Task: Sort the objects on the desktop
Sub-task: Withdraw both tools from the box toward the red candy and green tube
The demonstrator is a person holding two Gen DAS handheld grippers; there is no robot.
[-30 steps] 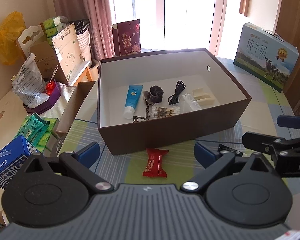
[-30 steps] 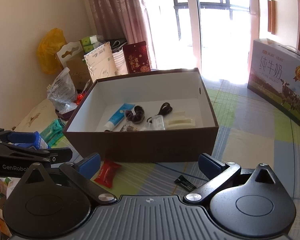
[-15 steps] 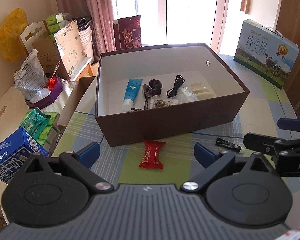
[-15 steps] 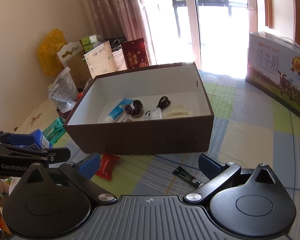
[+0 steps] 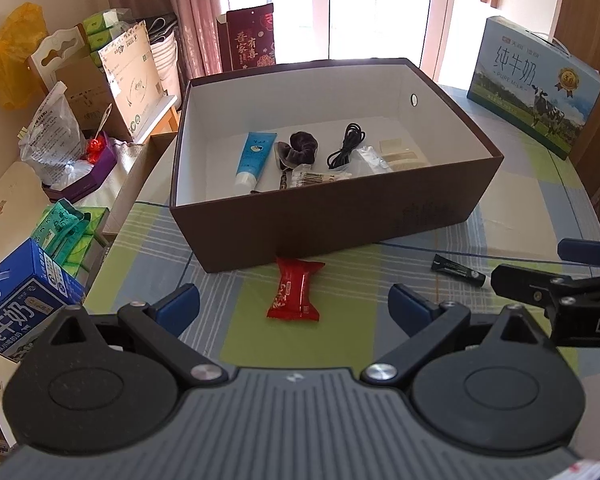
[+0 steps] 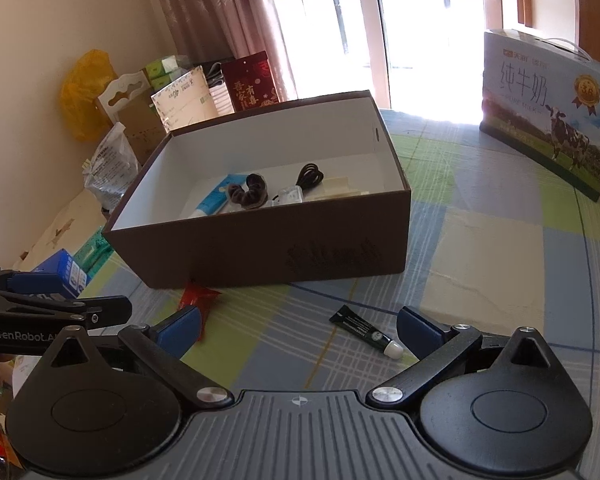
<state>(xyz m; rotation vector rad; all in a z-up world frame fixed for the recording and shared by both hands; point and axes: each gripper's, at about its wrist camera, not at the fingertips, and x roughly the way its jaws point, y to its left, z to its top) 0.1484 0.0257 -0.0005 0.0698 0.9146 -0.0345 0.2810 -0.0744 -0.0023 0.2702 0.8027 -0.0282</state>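
Observation:
A brown open box (image 5: pixel 332 224) (image 6: pixel 268 248) stands on the checked tablecloth and holds a blue tube (image 5: pixel 254 156), a dark scrunchie (image 5: pixel 304 145), a black cable (image 5: pixel 346 145) and other small items. A red snack packet (image 5: pixel 296 290) (image 6: pixel 196 298) lies in front of the box. A small black tube (image 5: pixel 458 270) (image 6: pixel 366 330) lies to its right. My left gripper (image 5: pixel 294 306) is open, just short of the red packet. My right gripper (image 6: pixel 300 326) is open, with the black tube near its right finger.
A blue-and-white milk carton box (image 5: pixel 536 88) (image 6: pixel 548 112) stands at the back right of the table. Left of the table are a blue milk carton (image 5: pixel 16 304), green packs (image 5: pixel 70 226), bags and cardboard (image 5: pixel 88 80). A curtain and bright window lie behind.
Both grippers have drawn back and lowered toward the table; the box looks farther off, and the red packet and black tube now lie nearer the fingers. Both stay open.

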